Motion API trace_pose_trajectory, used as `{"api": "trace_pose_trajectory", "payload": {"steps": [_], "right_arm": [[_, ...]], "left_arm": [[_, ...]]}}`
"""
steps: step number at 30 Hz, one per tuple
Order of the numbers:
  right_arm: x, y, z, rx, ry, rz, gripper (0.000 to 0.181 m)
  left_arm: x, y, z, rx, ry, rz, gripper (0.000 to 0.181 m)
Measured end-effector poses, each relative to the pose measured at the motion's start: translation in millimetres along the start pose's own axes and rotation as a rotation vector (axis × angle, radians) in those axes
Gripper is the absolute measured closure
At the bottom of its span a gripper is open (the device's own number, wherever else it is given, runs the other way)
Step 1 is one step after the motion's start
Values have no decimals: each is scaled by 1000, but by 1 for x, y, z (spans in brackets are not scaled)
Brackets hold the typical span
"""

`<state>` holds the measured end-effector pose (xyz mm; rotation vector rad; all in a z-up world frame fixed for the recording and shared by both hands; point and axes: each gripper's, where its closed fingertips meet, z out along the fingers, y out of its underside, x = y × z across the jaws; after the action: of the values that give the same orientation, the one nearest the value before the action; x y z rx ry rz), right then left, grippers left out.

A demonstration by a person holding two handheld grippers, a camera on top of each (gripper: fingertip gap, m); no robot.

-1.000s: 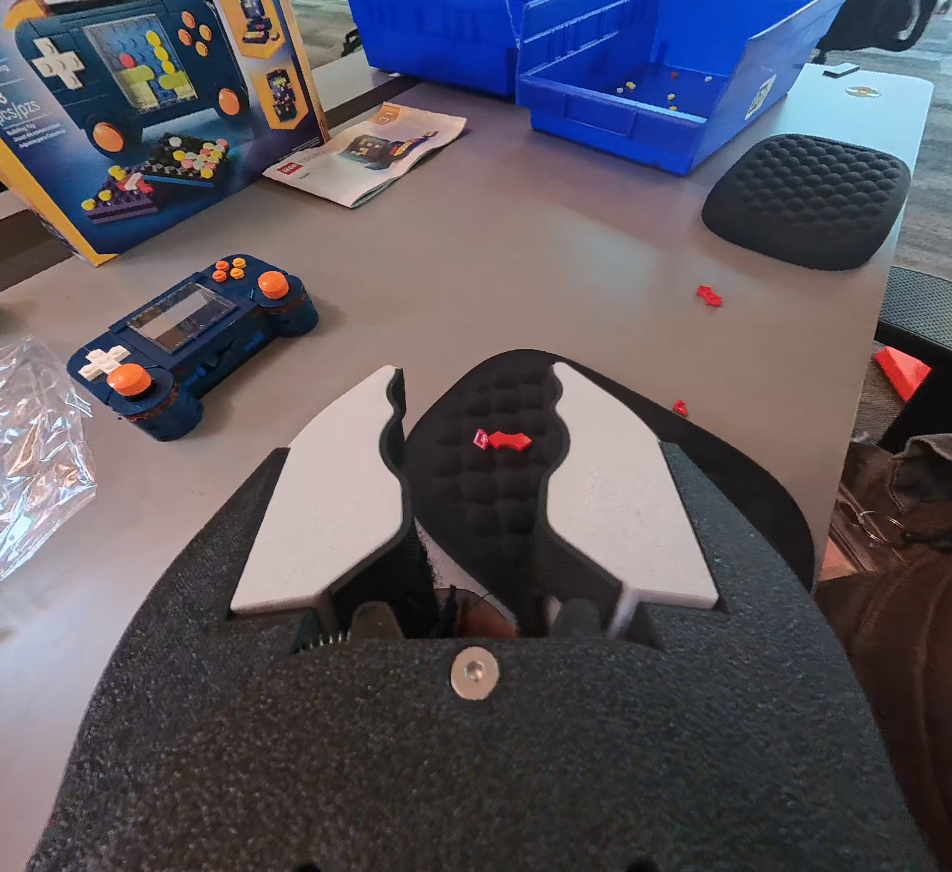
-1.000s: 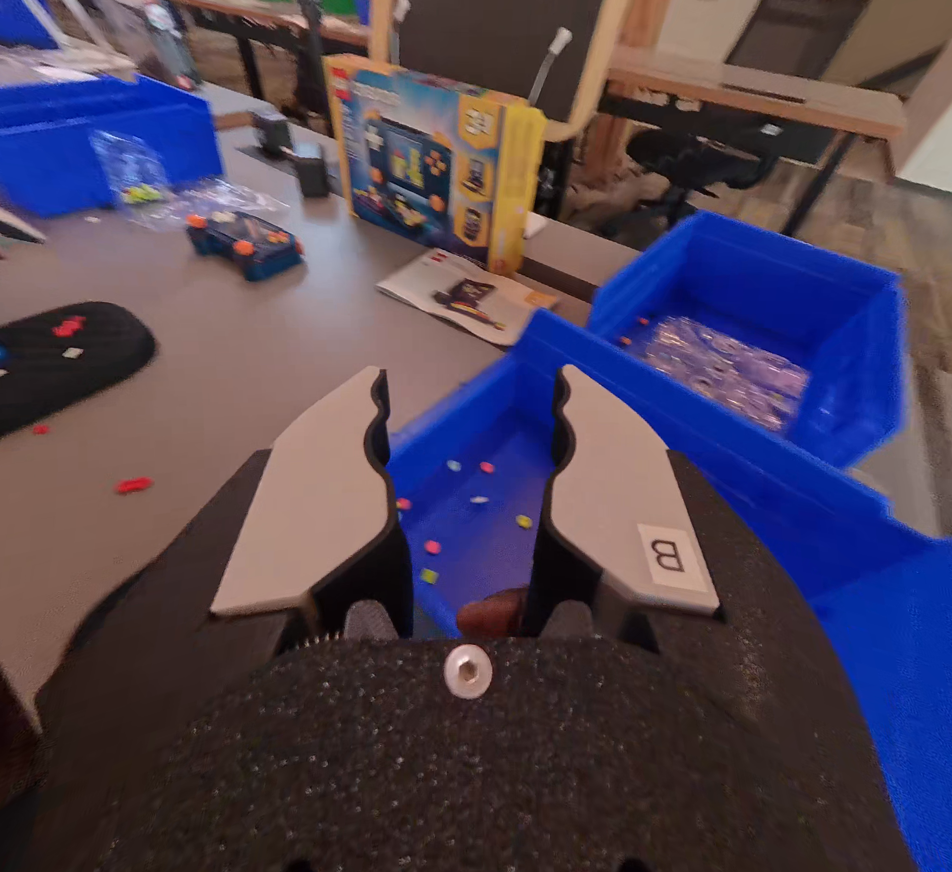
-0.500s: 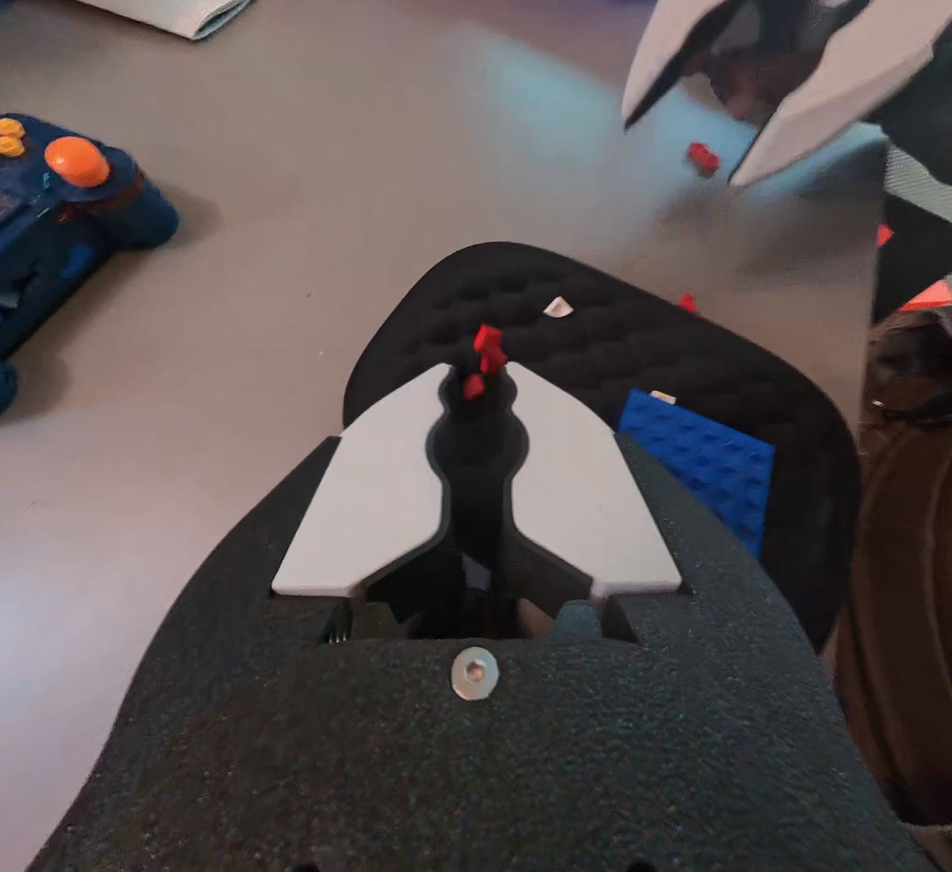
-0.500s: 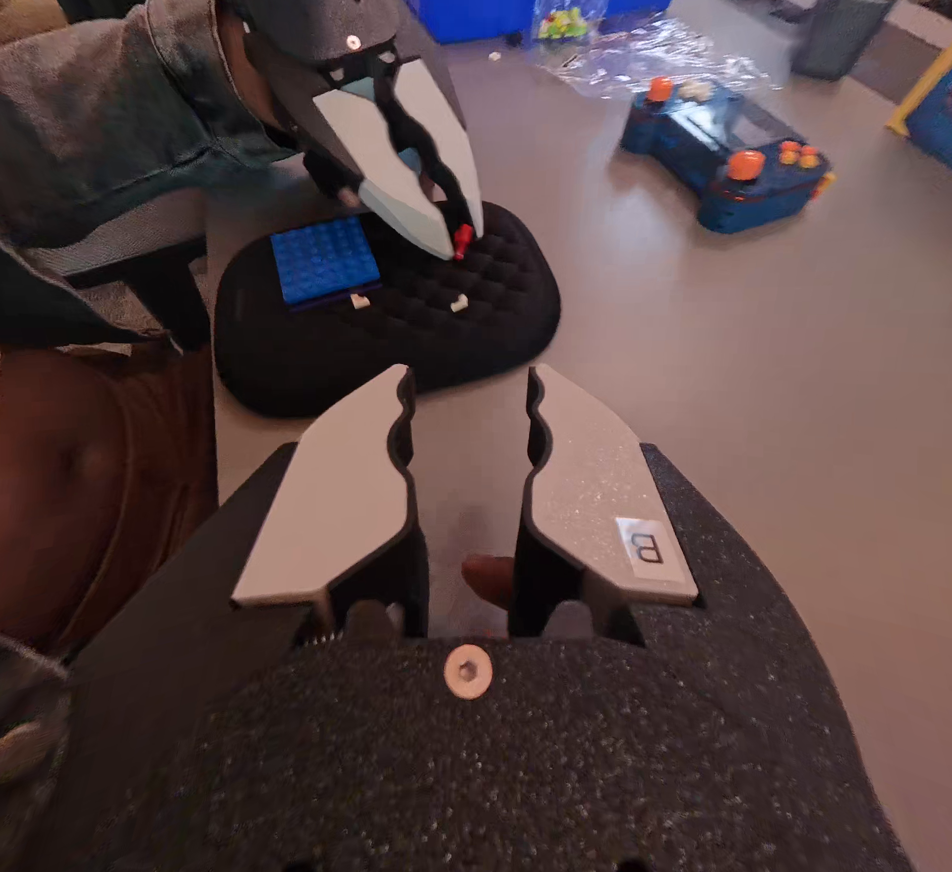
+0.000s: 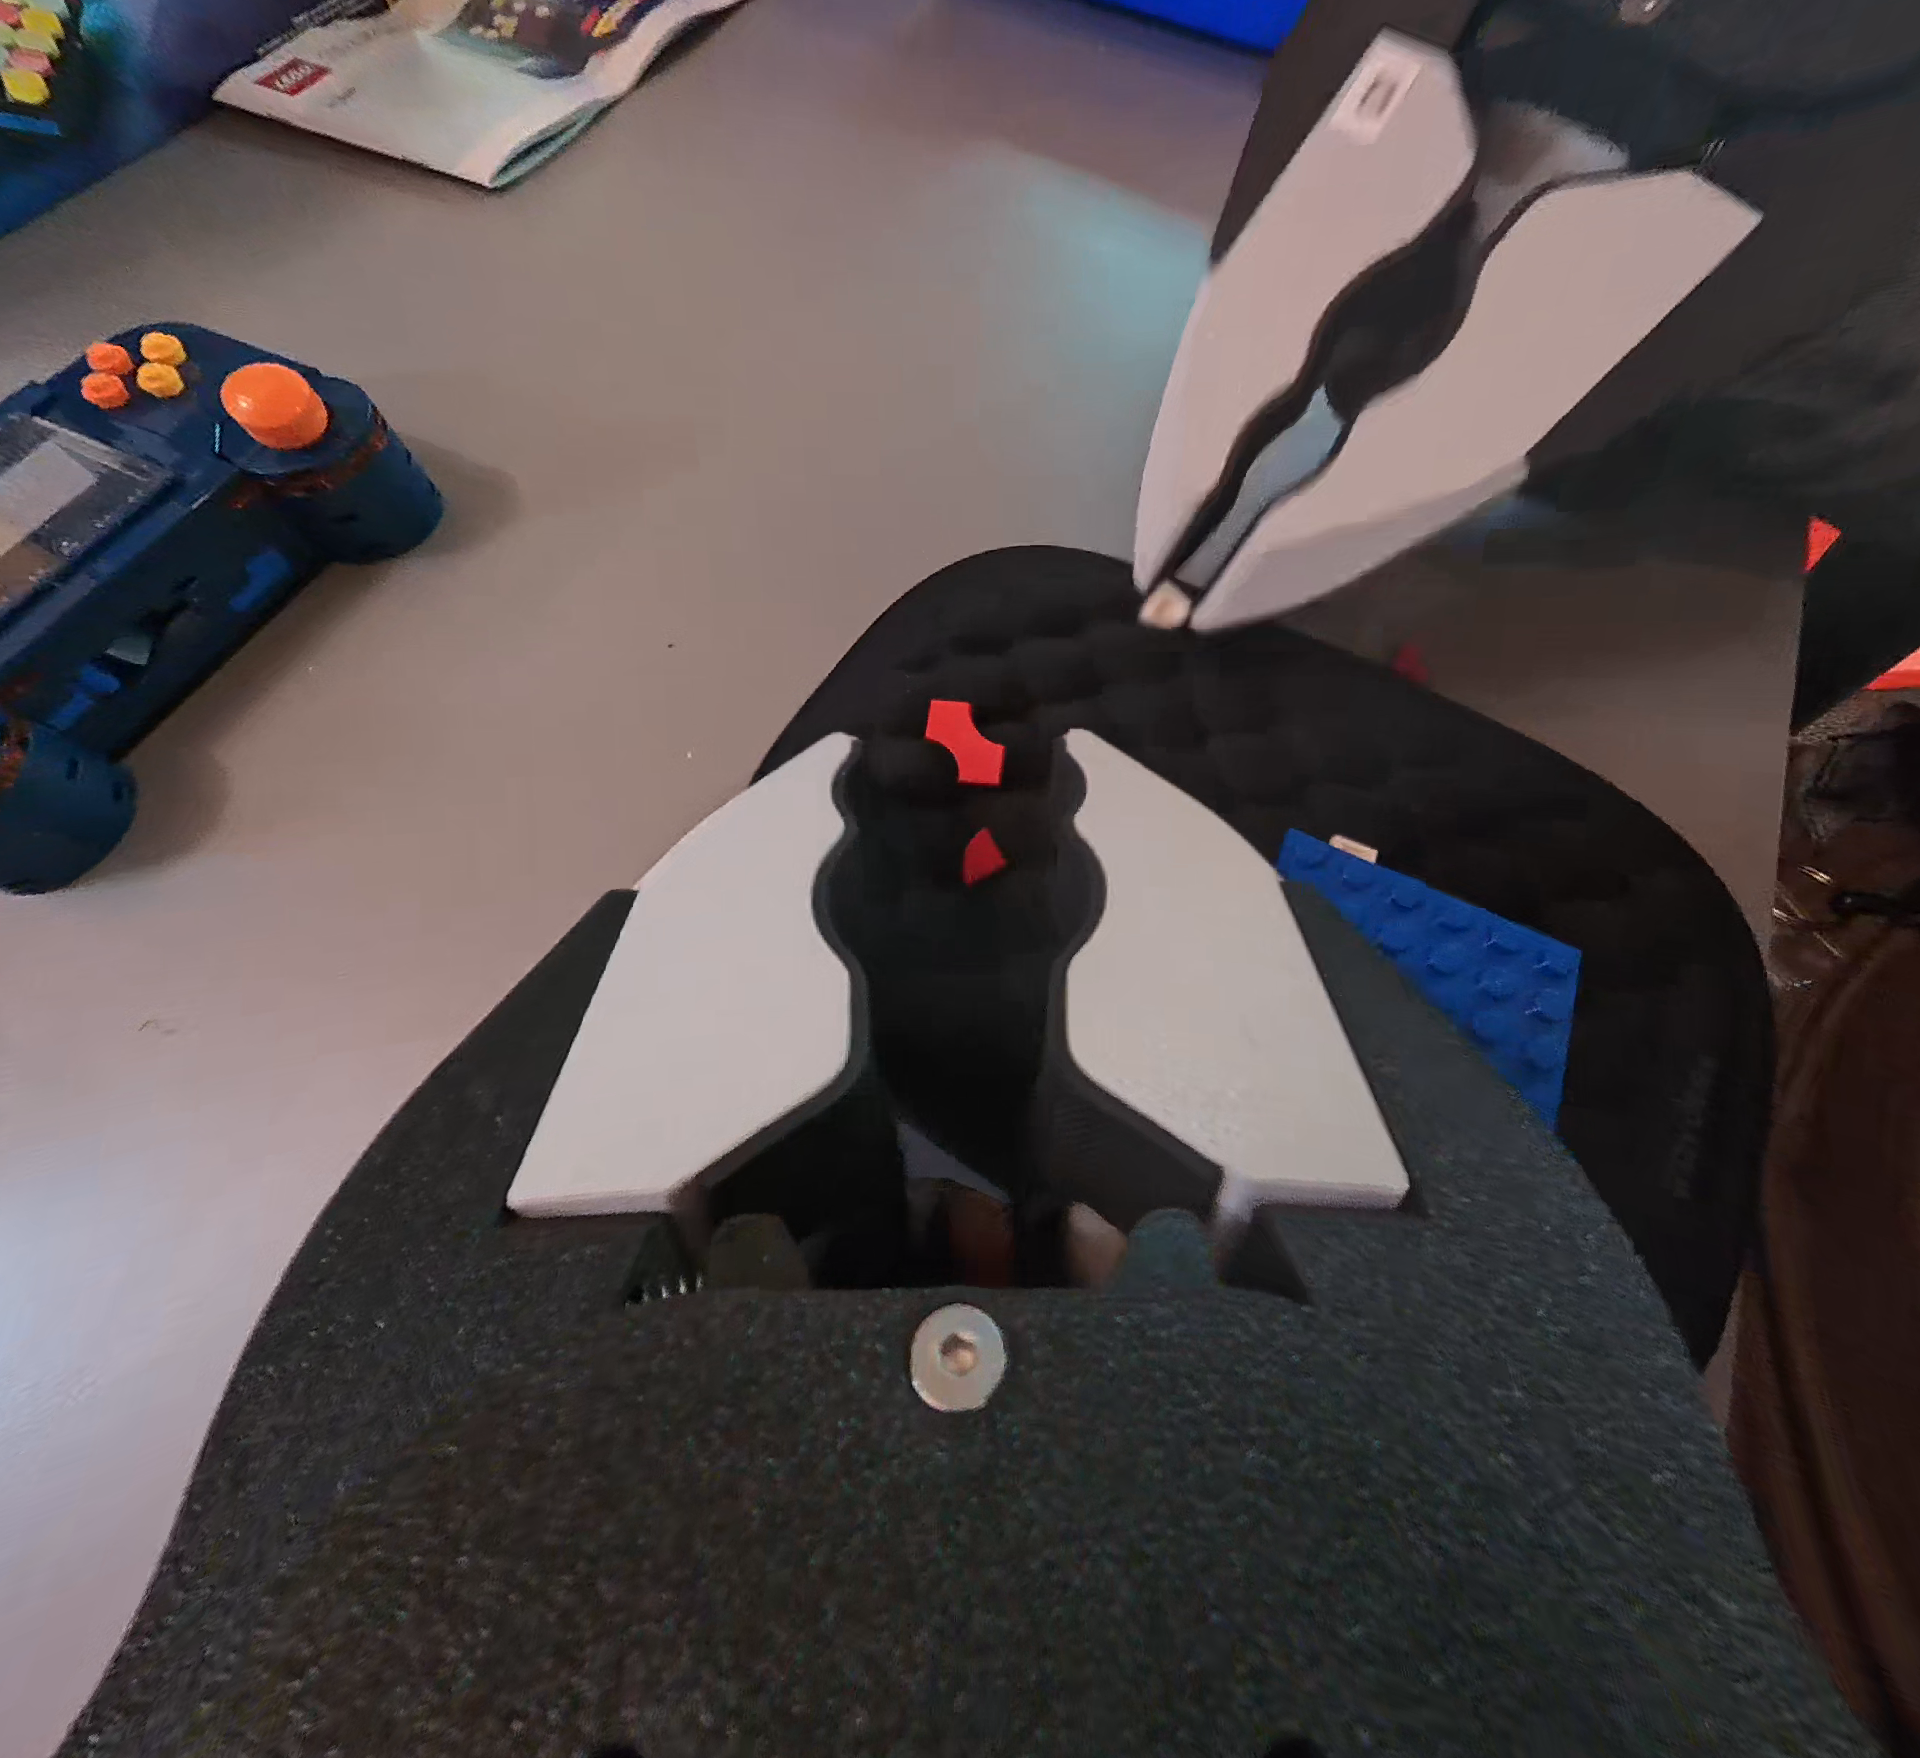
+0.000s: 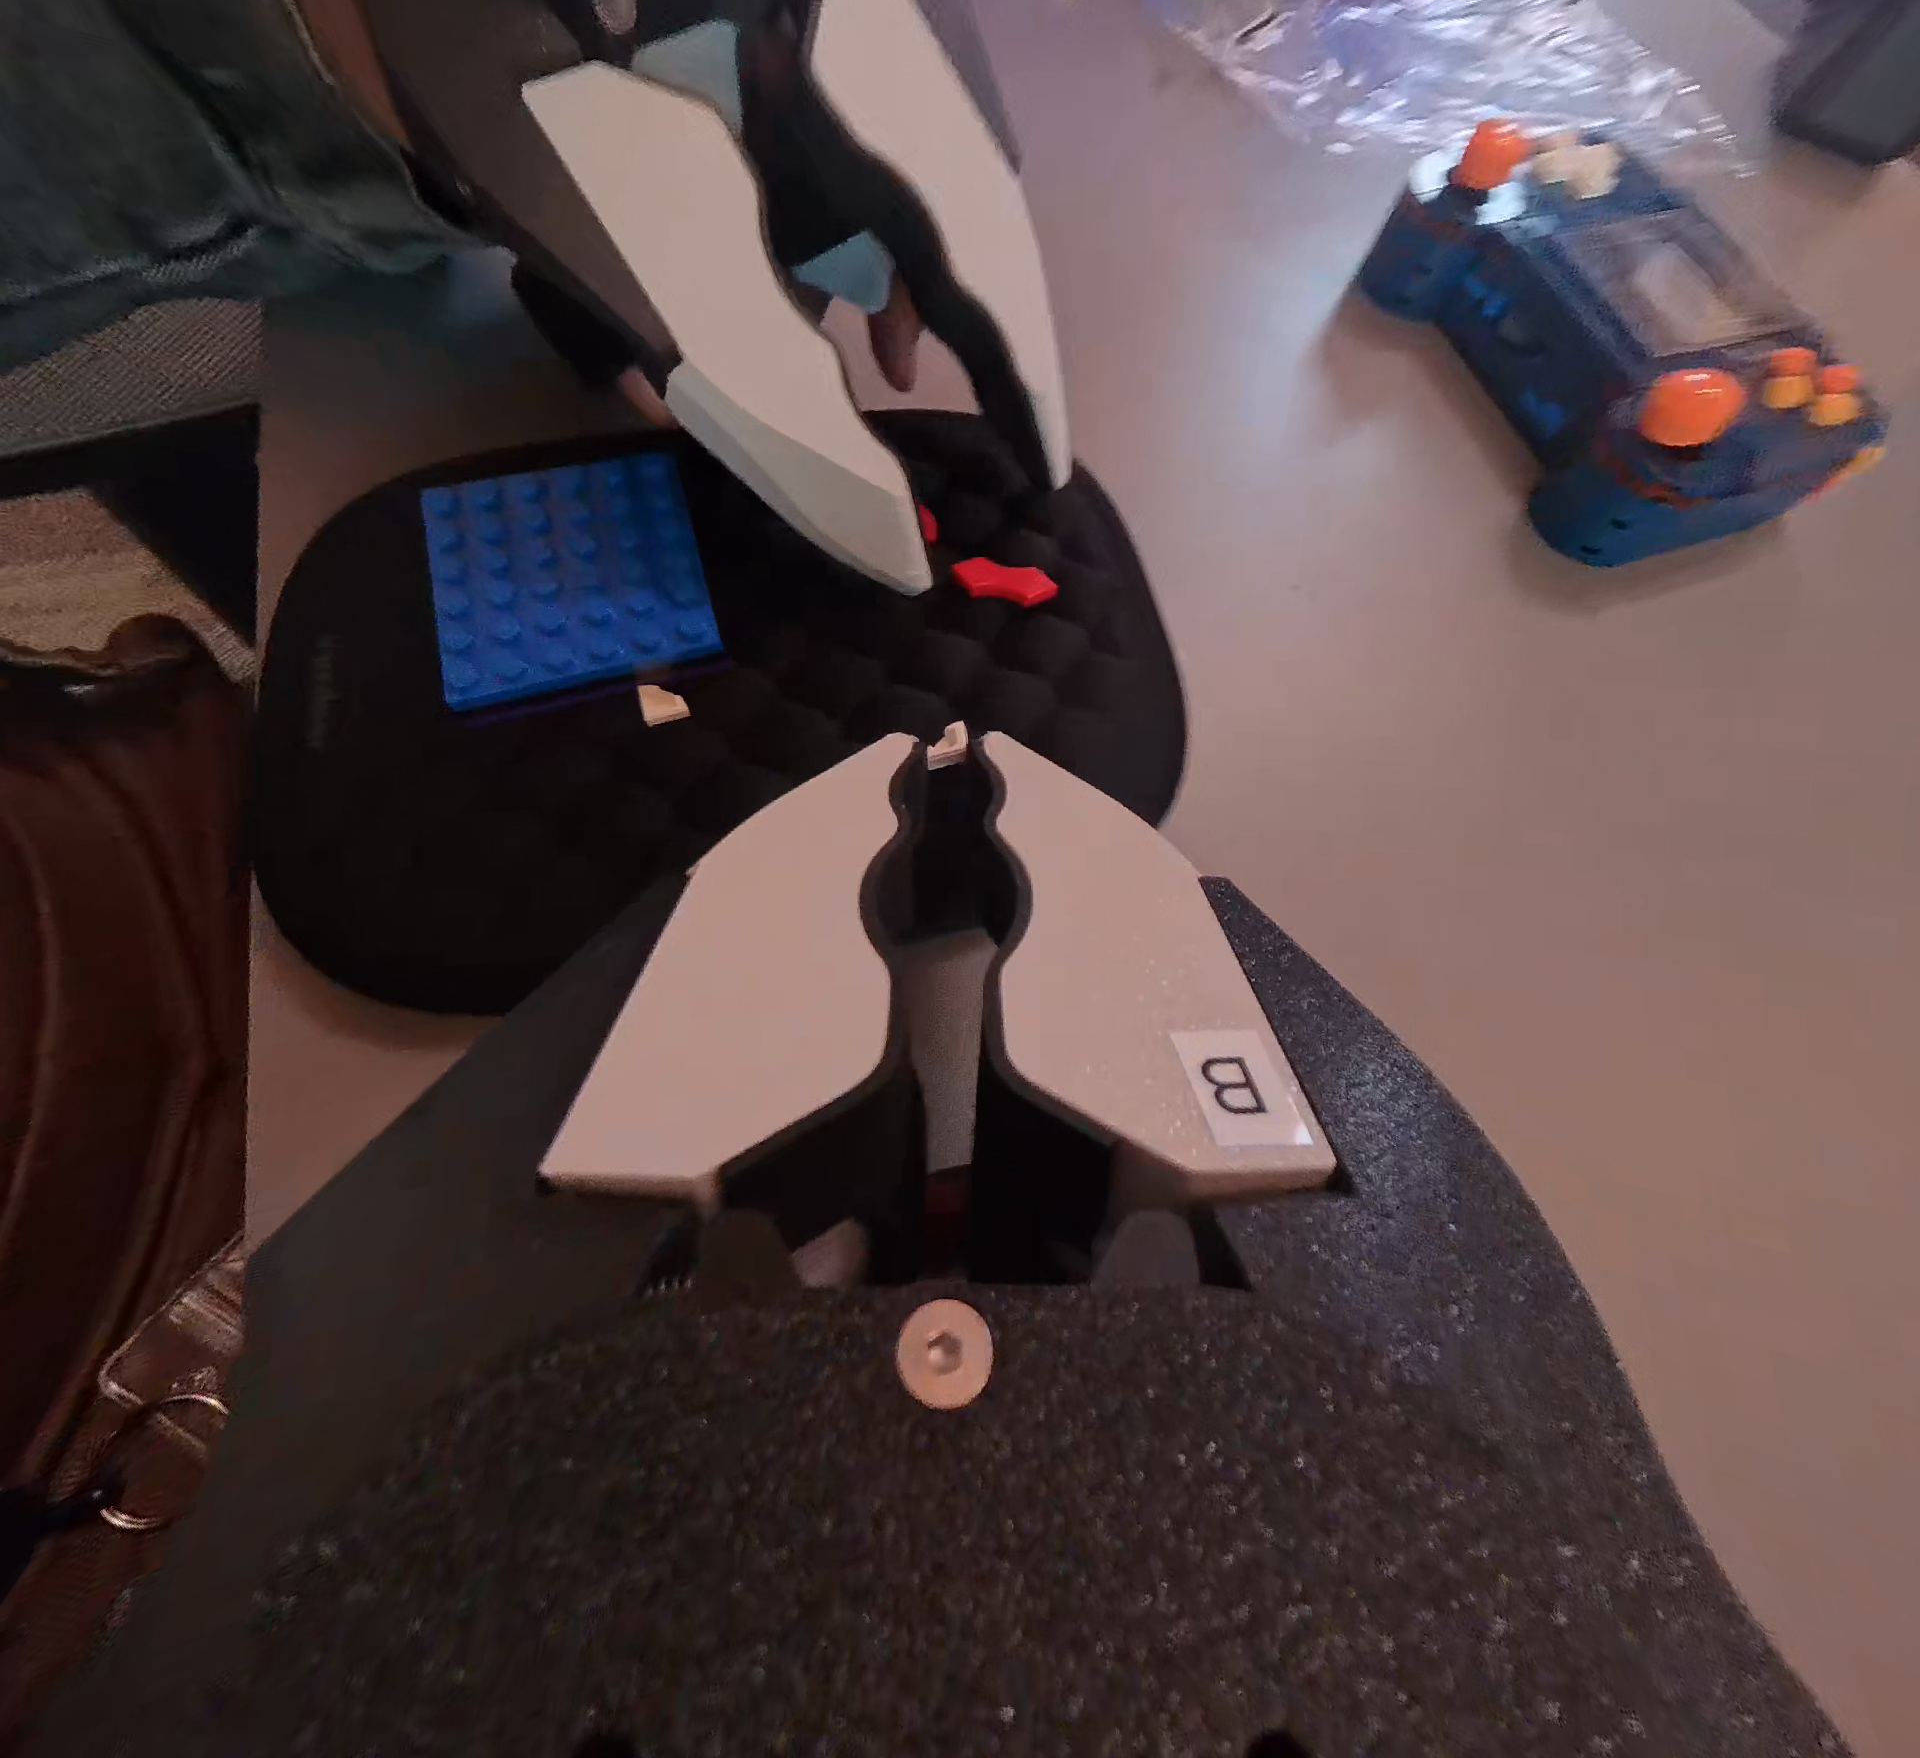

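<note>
Two red pieces (image 5: 961, 744) lie on black pad (image 5: 1351, 752) beside blue plate (image 5: 1444, 950).

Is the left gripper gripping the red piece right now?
No: the left gripper is open over the black pad, and the red piece lies loose on the pad between its fingertips.

The left tongs (image 5: 961, 742), fingers apart, hover over a black dimpled foam pad (image 5: 1351, 752) bearing two small red plastic pieces (image 5: 961, 740) and a blue studded plate (image 5: 1455, 950); the right tongs (image 5: 1169, 605) pinch a small white piece (image 5: 1164, 607) nearby on the grey surface (image 5: 727, 358).
</note>
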<state>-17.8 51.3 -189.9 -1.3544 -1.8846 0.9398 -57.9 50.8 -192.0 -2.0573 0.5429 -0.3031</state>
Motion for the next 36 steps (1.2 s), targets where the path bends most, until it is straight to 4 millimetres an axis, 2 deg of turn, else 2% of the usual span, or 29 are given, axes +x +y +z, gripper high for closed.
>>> {"api": "trace_pose_trajectory", "payload": {"steps": [2, 3, 5, 7, 9, 11, 12, 14, 17, 20, 21, 22, 23, 24, 26, 28, 30, 32, 34, 36], "right_arm": [[20, -6, -26, 32, 121, -9, 174], [37, -9, -47, 35, 224, -14, 174], [82, -6, -105, 6, 480, -6, 174], [124, 5, -177, -56, 742, 36, 174], [154, 31, -237, -153, 892, 150, 174], [173, 73, -270, -292, 901, 340, 171], [178, 93, -278, -350, 873, 427, 158], [181, 119, -280, -410, 778, 525, 137], [187, 122, -286, -354, 801, 465, 125], [187, 109, -289, -253, 830, 378, 109], [187, 102, -292, -201, 854, 349, 109], [184, 88, -293, -114, 867, 311, 116], [176, 66, -288, 13, 835, 254, 128], [160, 37, -277, 158, 754, 176, 139], [112, -16, -244, 399, 518, -1, 149], [57, -50, -204, 494, 291, -168, 150], [14, -69, -161, 515, 159, -325, 151], [-16, -82, -121, 504, 96, -447, 150], [-30, -92, -92, 492, 100, -566, 152], [-34, -102, -78, 504, 124, -655, 153]], "left_arm": [[2, 4, 4, -36, 12, 9, 154], [1, 5, 5, -50, 1, 25, 158], [0, 5, 6, -49, -16, 74, 166], [0, 4, 6, -45, -37, 102, 173], [4, 4, 6, -43, -23, 113, 173], [7, 1, 6, -27, -6, 101, 173], [8, 0, 5, -14, 0, 89, 173], [8, -5, 3, 21, 13, 63, 173], [8, -11, -3, 72, 18, 24, 173], [10, -17, -10, 130, 26, -8, 173], [10, -21, -12, 155, 27, -25, 173], [11, -26, -15, 194, 39, -46, 173], [15, -33, -19, 244, 69, -77, 174], [20, -41, -24, 298, 116, -119, 173], [34, -60, -37, 416, 265, -220, 173], [47, -78, -53, 535, 431, -343, 174], [58, -91, -67, 614, 594, -454, 174], [68, -98, -78, 653, 727, -525, 174], [75, -102, -82, 658, 808, -573, 174], [82, -100, -82, 630, 841, -578, 174]]}}
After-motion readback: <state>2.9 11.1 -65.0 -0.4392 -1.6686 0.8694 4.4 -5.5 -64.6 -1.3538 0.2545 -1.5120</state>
